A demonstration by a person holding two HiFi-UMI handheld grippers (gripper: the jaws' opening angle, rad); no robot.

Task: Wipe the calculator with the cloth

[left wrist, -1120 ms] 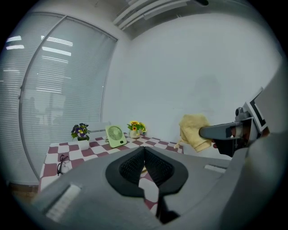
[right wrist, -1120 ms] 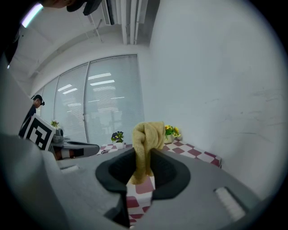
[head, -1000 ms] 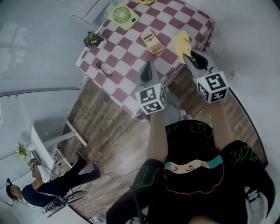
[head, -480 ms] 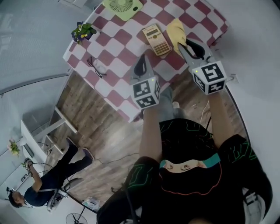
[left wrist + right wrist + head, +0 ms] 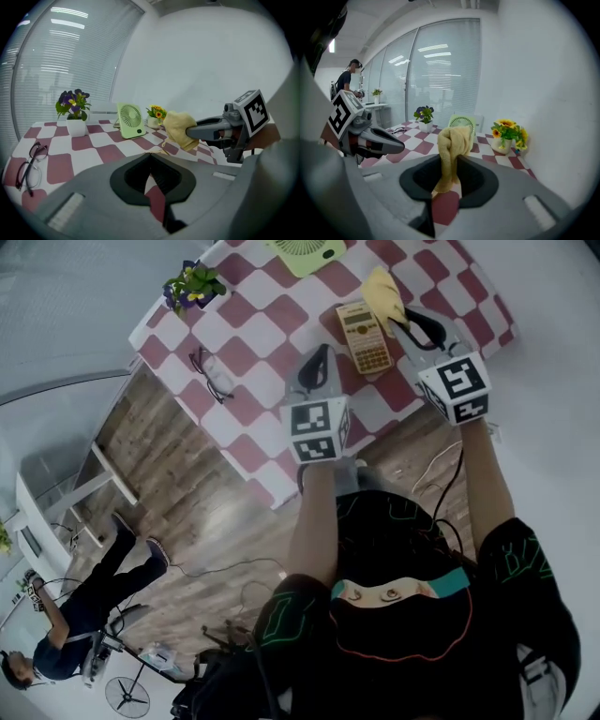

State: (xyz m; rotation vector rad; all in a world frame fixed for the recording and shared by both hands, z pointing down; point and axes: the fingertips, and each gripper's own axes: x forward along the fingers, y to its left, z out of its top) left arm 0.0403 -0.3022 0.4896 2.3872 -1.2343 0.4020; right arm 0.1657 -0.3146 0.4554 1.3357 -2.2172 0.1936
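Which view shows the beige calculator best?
Head view: the beige calculator lies in plain sight. The left gripper view catches at most a sliver; the right gripper view's jaws and yellow cloth block it.

Office-type room. Ahead of the right fingers [image 5: 480,171]: full-height glass wall [image 5: 440,65] with slatted blinds. Left of them: white desk [image 5: 379,106], a person [image 5: 347,78] standing at it. Underfoot: wood-plank floor [image 5: 187,512], loose cables [image 5: 225,568], pedestal fan [image 5: 127,697]. Checked tabletop [image 5: 253,334] near the fingers: desk fan [image 5: 130,119], potted flowers [image 5: 72,110], glasses [image 5: 214,376].
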